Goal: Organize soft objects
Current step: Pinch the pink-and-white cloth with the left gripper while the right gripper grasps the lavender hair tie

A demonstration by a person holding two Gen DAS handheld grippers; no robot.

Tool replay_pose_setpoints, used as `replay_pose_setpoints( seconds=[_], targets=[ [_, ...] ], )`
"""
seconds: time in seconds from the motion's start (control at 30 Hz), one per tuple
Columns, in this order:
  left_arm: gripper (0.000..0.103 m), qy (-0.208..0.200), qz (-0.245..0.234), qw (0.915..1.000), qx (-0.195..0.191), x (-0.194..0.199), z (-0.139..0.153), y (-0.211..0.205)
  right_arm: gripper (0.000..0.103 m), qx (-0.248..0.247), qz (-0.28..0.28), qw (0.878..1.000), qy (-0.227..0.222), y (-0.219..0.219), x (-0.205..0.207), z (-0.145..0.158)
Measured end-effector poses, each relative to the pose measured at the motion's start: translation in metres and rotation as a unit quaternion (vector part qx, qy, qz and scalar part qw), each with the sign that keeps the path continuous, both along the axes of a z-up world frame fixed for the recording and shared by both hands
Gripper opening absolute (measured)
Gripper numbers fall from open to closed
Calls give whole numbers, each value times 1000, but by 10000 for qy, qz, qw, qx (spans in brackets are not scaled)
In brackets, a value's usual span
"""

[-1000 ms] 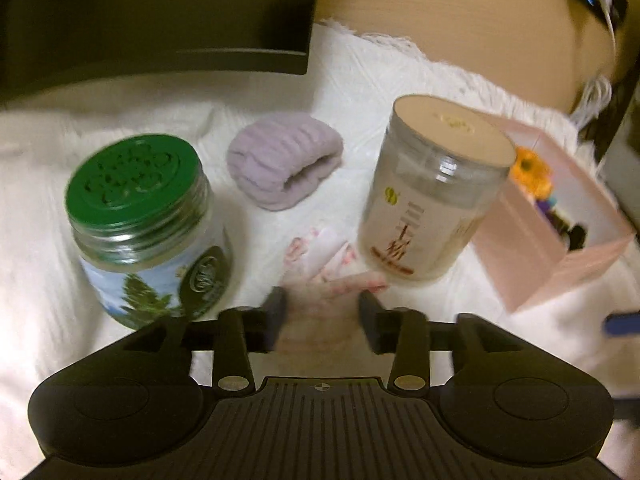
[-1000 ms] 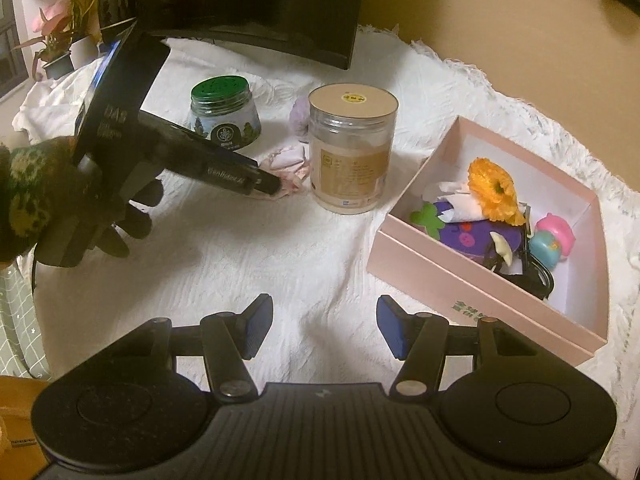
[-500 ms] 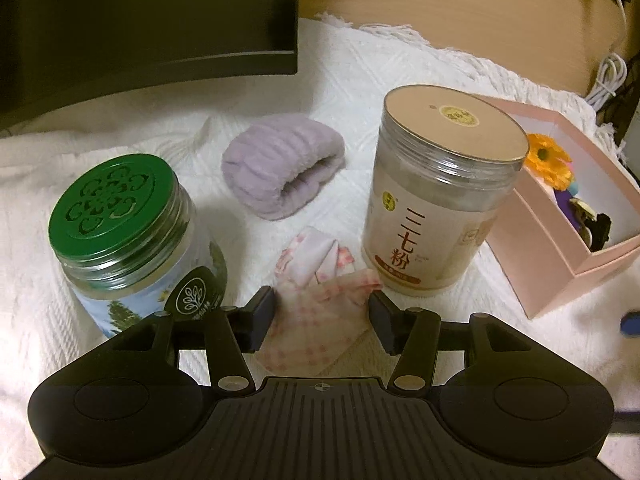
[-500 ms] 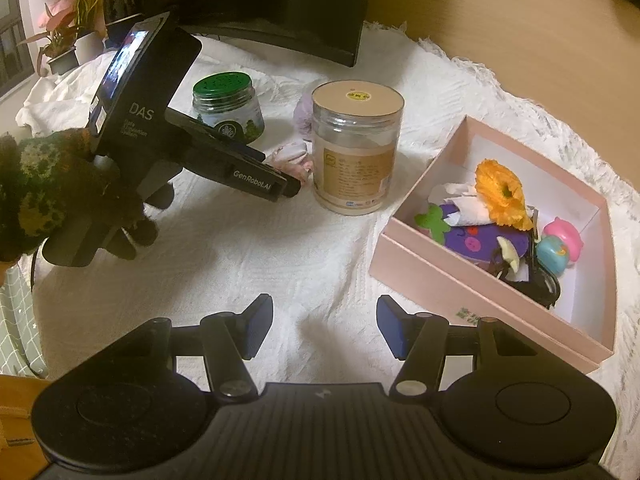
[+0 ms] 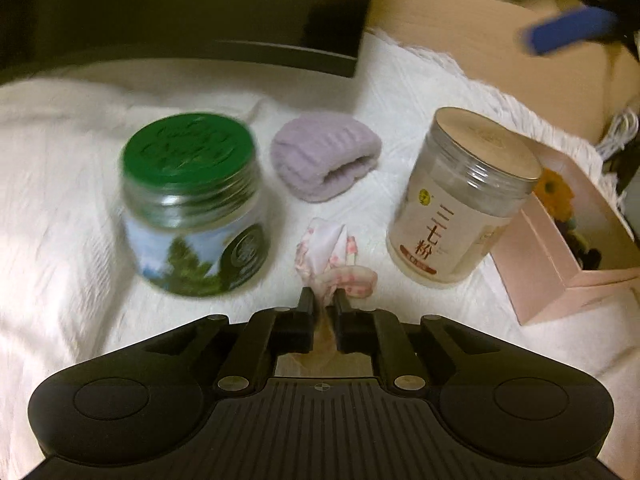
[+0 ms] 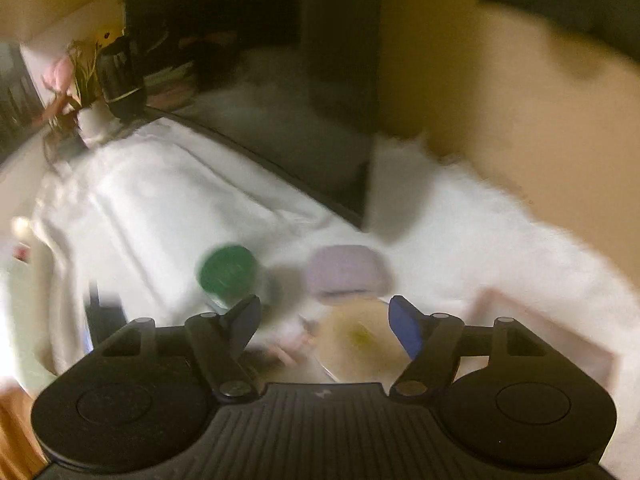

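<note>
Between the jars: pink floral cloth (image 5: pixel 334 264) lies bunched on the white blanket (image 5: pixel 60 200).
Left gripper (image 5: pixel 323 300): jaws just closed, pinching the cloth.
Right gripper (image 6: pixel 324 322): jaws just widened, spread, nothing between.

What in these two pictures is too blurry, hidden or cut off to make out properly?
- Right wrist view: the green-lidded jar and purple cloth roll are smeared by motion blur.
- Left wrist view: the pink box runs off the right edge.
- Left wrist view: the left gripper hides the near end of the pink patterned cloth.

Black ribbed hand-held gripper (image 6: pixel 324 320), blue fingertips (image 6: pixel 404 326), silver screws.
</note>
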State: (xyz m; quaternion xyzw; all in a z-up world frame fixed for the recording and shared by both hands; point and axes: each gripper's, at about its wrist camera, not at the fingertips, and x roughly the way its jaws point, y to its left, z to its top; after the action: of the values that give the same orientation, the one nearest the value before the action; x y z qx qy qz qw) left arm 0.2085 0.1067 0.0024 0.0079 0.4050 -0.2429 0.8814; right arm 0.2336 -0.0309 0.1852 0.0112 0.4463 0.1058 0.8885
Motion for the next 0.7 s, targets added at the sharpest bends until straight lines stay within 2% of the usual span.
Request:
replay_pose_setpoints(
  seconds=[0.1,0.2,0.27,0.37,0.53,0.6,0.63,0.67,0.7],
  targets=[
    [11,151,50,9997,-207,-8,0,13,71,178,-315,9959,833,8,65,-18],
    [11,175,138,9991,-370,-14,1,25,71,-433,-442,9919,1108,18,109,-43],
    [11,234,220,9981,-521,-16,1,34,71,-653,-491,9877,1330,21,127,-63],
    [11,336,290,9962,-754,-17,0,46,71,-521,-594,9818,1726,15,140,-89],
    [11,388,339,9939,-971,-16,5,57,71,-487,-720,9739,2097,10,162,-117],
    [11,388,302,9935,-1030,-15,8,56,60,-283,-721,9735,2151,7,163,-116],
    [11,395,293,9932,-1053,-14,9,55,46,-230,-681,9746,2119,5,162,-113],
    [11,398,295,9930,-1068,-13,11,54,37,-217,-629,9759,2078,3,160,-109],
    [11,407,292,9928,-1089,-12,12,52,33,-210,-599,9776,2008,2,157,-103]
  ],
)
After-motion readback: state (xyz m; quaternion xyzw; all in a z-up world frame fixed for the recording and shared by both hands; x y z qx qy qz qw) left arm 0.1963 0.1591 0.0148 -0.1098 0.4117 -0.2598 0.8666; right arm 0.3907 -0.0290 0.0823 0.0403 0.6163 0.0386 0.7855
